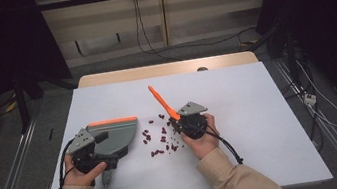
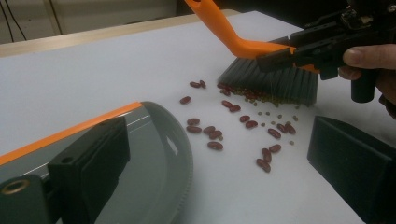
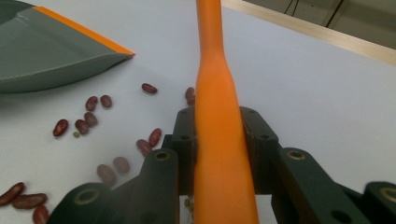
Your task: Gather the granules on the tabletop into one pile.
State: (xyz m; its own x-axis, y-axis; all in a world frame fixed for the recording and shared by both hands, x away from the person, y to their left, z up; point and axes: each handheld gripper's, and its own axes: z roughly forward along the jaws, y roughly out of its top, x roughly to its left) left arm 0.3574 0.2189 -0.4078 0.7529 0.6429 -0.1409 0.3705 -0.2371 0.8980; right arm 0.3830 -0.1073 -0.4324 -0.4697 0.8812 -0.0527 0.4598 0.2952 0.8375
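i've got the right gripper (image 1: 186,120) with its jaws pinching the light, stiff brush (image 2: 271,77) at its handle; the hard beans (image 1: 162,138) on the tabletop (image 1: 262,126) roll easily. the left gripper (image 1: 95,153) has its jaws clamped on the dustpan (image 1: 119,134).

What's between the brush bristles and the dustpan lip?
Scattered red beans and small green ones on the white table, between brush and dustpan, seen in left gripper view.

The high view looks forward and down on the whole worktop (image 1: 260,111) from above the person's side. Each gripper view sits low and close, looking along its own jaws. All three share the beans (image 1: 163,138), brush (image 1: 163,103) and dustpan (image 1: 117,135)
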